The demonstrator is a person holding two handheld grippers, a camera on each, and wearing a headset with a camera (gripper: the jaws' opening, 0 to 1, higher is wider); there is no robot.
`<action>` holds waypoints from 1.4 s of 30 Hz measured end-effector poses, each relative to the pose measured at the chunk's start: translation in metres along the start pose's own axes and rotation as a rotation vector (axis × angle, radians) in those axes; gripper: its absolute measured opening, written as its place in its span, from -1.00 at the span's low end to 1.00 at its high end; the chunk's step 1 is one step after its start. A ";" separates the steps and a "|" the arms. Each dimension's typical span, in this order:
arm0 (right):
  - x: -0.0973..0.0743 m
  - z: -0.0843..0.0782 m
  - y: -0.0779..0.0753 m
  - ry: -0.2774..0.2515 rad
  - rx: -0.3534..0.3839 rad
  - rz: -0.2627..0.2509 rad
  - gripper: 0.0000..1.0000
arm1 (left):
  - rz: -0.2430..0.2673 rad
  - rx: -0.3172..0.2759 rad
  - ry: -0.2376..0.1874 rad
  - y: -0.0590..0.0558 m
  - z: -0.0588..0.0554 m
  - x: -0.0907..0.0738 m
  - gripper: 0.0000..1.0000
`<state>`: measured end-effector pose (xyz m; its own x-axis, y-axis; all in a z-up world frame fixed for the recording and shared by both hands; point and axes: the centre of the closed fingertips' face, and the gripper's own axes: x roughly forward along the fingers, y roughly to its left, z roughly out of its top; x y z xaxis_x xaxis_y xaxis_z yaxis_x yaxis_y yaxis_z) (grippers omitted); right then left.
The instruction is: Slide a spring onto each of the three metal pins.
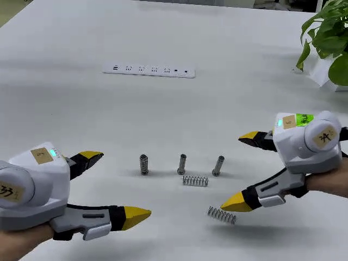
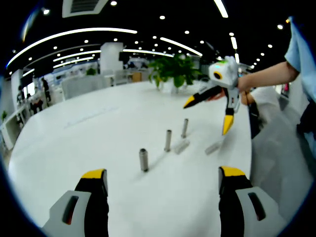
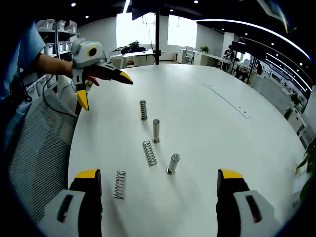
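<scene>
A power strip (image 1: 148,70) and potted plant (image 1: 326,38) are seen far back on the table (image 1: 65,98). Three pins are stood in a row, the left pin (image 1: 143,157) sleeved by a fitted spring (image 1: 144,166), two bare. Two loose springs are laid flat (the nearer spring (image 1: 222,215) just beside a jaw tip of the right gripper (image 1: 242,169)). Both it and the left gripper (image 1: 114,185) are held wide open, empty.
</scene>
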<state>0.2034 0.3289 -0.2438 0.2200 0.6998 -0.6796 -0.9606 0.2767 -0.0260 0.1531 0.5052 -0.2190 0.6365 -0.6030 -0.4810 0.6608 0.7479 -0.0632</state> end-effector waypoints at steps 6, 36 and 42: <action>-0.015 -0.016 0.001 0.001 0.032 -0.027 0.98 | -0.012 0.012 0.010 -0.004 0.001 0.003 0.88; -0.056 -0.050 0.013 -0.026 0.131 -0.133 0.98 | -0.081 0.118 -0.017 -0.035 0.021 0.017 0.59; -0.059 -0.059 0.015 -0.019 0.146 -0.140 0.98 | -0.127 0.180 -0.017 -0.053 0.027 0.038 0.26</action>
<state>0.1661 0.2525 -0.2470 0.3544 0.6593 -0.6631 -0.8858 0.4638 -0.0123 0.1530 0.4346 -0.2101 0.5490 -0.6948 -0.4646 0.7955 0.6050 0.0352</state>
